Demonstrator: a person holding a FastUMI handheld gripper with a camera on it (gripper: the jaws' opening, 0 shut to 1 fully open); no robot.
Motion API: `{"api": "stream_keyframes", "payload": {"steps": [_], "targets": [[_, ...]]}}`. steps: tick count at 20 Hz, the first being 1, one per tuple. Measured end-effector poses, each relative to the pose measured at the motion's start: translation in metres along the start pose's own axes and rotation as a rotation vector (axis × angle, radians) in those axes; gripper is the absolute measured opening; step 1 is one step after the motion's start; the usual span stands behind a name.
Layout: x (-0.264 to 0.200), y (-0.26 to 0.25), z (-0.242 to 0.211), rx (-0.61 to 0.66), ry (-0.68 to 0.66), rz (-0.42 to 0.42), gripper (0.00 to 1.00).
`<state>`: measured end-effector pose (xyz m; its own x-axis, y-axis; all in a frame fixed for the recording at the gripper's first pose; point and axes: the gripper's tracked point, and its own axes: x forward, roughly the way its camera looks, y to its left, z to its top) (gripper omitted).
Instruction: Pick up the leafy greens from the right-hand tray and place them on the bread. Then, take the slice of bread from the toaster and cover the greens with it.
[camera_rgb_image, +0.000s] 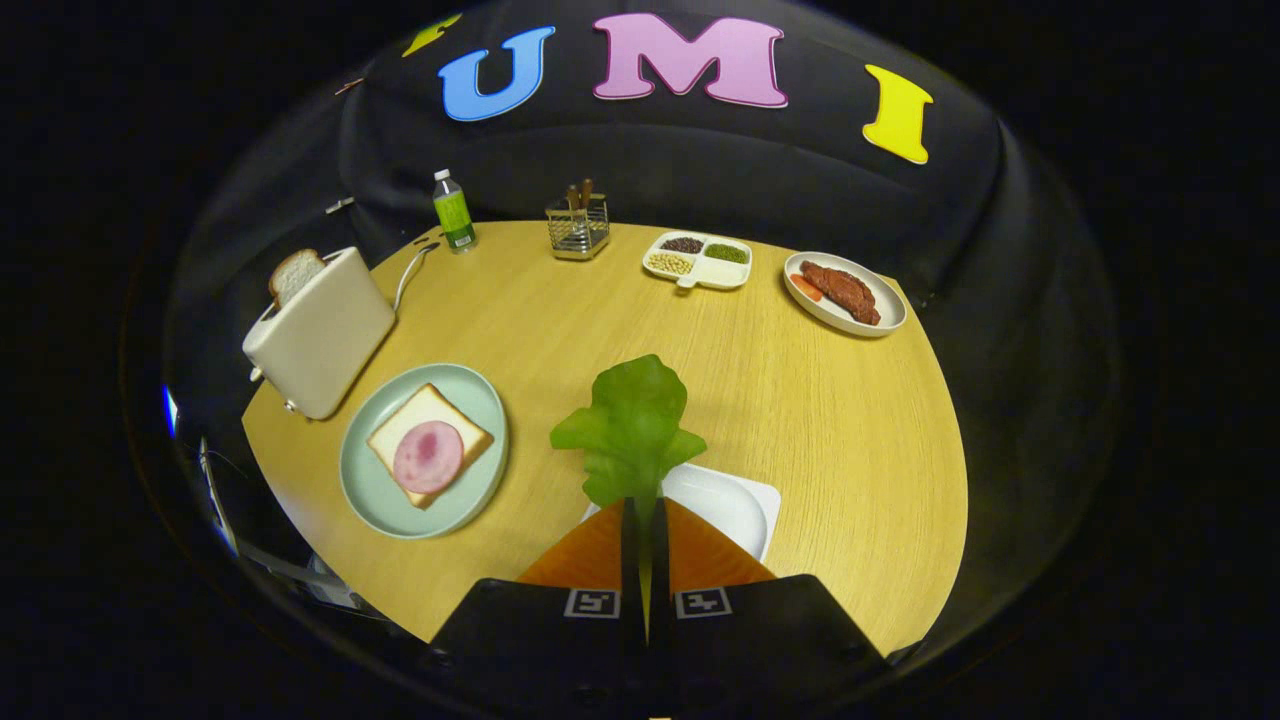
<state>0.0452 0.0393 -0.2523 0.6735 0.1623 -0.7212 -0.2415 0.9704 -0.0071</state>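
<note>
My gripper (645, 512) is shut on the stem of the leafy greens (632, 425), which stand up ahead of the fingers, lifted above a white tray (735, 505). To the left, a pale green plate (470, 400) carries a slice of bread (425, 410) topped with a round pink slice of ham (428, 457). Beyond the plate a white toaster (322, 335) lies near the table's left edge, with a second bread slice (296, 274) sticking out of its slot.
At the far side of the round wooden table (820, 420) stand a green-labelled bottle (453, 212), a wire utensil holder (578, 227), a divided white dish of beans (698, 260) and an oval plate of meat (845, 292).
</note>
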Motion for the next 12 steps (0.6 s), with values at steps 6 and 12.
{"api": "stream_keyframes", "payload": {"steps": [6,12], "targets": [[-0.022,0.062,0.041,-0.055,-0.051,0.087,0.05],[-0.009,0.129,0.047,-0.078,-0.012,0.179,0.05]]}}
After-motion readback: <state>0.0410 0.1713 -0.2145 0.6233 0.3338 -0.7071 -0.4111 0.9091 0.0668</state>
